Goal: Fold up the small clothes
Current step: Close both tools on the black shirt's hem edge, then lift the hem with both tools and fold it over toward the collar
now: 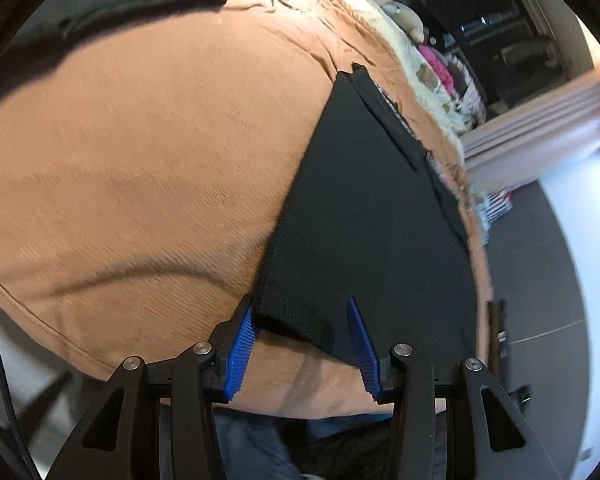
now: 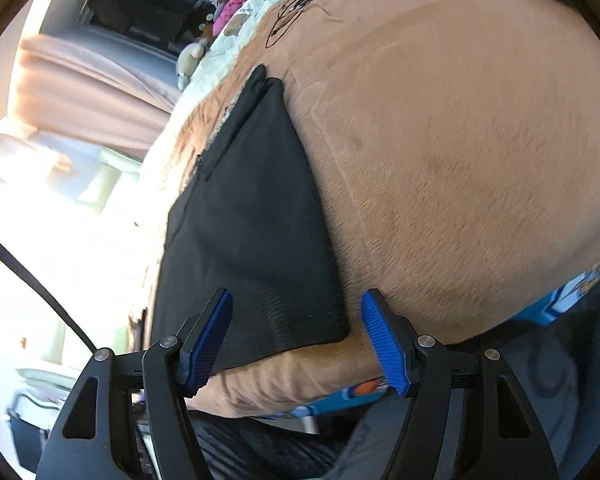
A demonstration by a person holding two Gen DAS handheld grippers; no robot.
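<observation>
A black garment lies flat and folded on a brown plush blanket, near the blanket's edge. My left gripper straddles its near corner. The blue pads stand apart, and the cloth between them lies loose, not pinched. In the right wrist view the same black garment narrows toward the far end. My right gripper is open around its other near corner. The right pad rests on the brown blanket just clear of the cloth.
Another black cloth lies at the blanket's far left. A cream printed cover with soft toys lies beyond the garment. There is blue patterned fabric under the blanket's near edge, a curtain, and dark floor beside the bed.
</observation>
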